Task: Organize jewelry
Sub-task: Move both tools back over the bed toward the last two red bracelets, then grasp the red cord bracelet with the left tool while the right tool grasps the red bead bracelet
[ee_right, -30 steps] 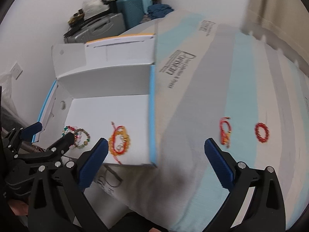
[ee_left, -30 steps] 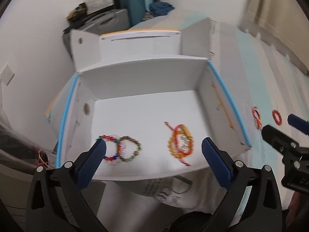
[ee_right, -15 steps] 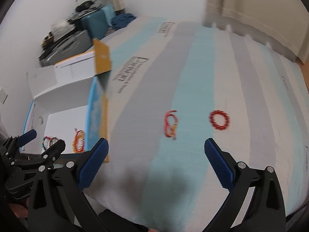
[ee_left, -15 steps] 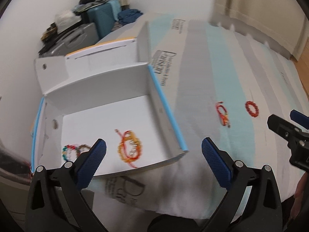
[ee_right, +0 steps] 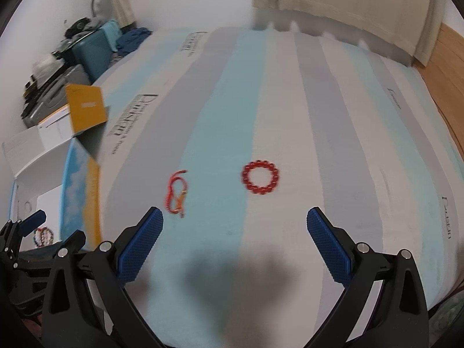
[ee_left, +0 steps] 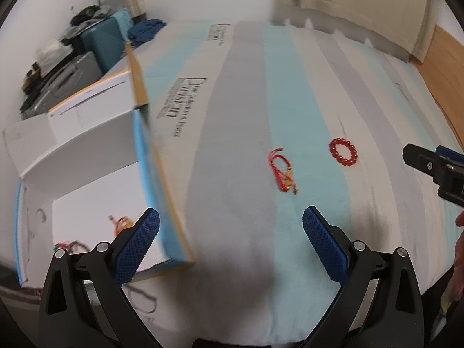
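Observation:
A red bead bracelet (ee_right: 260,177) (ee_left: 343,152) and a red-orange cord bracelet (ee_right: 176,195) (ee_left: 283,175) lie apart on the striped bedcover. A white box with a blue-edged wall (ee_left: 156,171) (ee_right: 76,191) stands at the left and holds several bracelets (ee_left: 123,224) (ee_right: 43,235). My left gripper (ee_left: 231,245) hovers open near the box's right wall, with nothing between its fingers. My right gripper (ee_right: 235,242) is open and empty too, hanging above the cover just short of the red bead bracelet. The right gripper's finger (ee_left: 426,163) shows at the left wrist view's right edge.
Suitcases and clutter (ee_left: 84,49) stand against the wall beyond the box. Curtains (ee_right: 342,3) hang at the back, with a wooden floor (ee_right: 452,87) to the right. A hand (ee_left: 459,249) shows at the right edge. The bedcover (ee_right: 333,133) stretches wide right of the bracelets.
Both grippers have swung right, away from the box and toward the two bracelets on the bedcover. The box has slid to the left edge of both views. Both stay open.

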A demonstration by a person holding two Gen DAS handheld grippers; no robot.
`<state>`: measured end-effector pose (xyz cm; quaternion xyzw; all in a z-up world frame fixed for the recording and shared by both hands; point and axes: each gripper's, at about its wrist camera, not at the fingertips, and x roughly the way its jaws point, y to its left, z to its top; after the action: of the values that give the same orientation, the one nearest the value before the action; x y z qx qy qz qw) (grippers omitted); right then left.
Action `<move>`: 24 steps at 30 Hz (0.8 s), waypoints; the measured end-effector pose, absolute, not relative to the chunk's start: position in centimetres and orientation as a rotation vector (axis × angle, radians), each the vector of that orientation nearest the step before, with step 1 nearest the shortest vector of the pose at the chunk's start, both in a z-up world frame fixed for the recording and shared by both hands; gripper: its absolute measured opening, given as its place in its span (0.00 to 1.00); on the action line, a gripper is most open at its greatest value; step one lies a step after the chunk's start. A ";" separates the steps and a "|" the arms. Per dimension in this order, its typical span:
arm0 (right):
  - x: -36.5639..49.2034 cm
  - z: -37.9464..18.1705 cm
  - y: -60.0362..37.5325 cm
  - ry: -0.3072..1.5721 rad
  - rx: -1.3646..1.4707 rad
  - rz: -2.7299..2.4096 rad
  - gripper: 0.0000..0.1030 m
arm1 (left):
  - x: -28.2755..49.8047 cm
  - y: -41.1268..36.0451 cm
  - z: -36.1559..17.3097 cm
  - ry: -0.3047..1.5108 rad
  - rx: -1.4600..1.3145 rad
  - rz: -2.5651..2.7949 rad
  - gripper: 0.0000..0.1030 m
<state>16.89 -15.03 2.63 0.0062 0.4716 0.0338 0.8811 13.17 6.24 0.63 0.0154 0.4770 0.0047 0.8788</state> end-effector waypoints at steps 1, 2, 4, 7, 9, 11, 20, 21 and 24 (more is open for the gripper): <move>17.5 2.3 -15.7 0.986 0.013 0.060 0.93 | 13.7 5.8 0.3 0.997 0.033 0.003 0.94; 18.0 2.1 -16.2 0.988 0.013 0.053 0.93 | 14.1 5.4 -0.1 1.000 0.034 -0.003 0.94; 19.2 1.3 -17.2 0.998 0.020 0.039 0.93 | 15.4 4.3 -1.1 1.010 0.039 -0.022 0.94; 21.2 -0.3 -18.7 1.022 0.030 0.019 0.93 | 17.4 3.0 -2.8 1.034 0.047 -0.033 0.94; 22.5 -1.3 -19.4 1.038 0.034 0.007 0.93 | 18.8 2.4 -4.1 1.050 0.045 -0.039 0.94; 23.9 -2.6 -20.2 1.052 0.038 -0.002 0.93 | 20.0 1.8 -5.2 1.060 0.046 -0.045 0.94; 29.4 -8.5 -21.7 1.121 0.039 -0.016 0.93 | 24.8 0.5 -10.9 1.122 0.055 -0.064 0.94; 29.9 -9.3 -21.7 1.131 0.042 -0.011 0.93 | 25.3 0.5 -11.5 1.126 0.051 -0.064 0.94; 30.8 -11.1 -21.2 1.153 0.041 -0.001 0.93 | 26.3 0.1 -12.9 1.142 0.052 -0.074 0.94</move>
<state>30.85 -21.24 -11.10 0.0195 0.5451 -0.0004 0.8382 26.34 0.15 -12.94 0.0248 0.5403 -0.0351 0.8404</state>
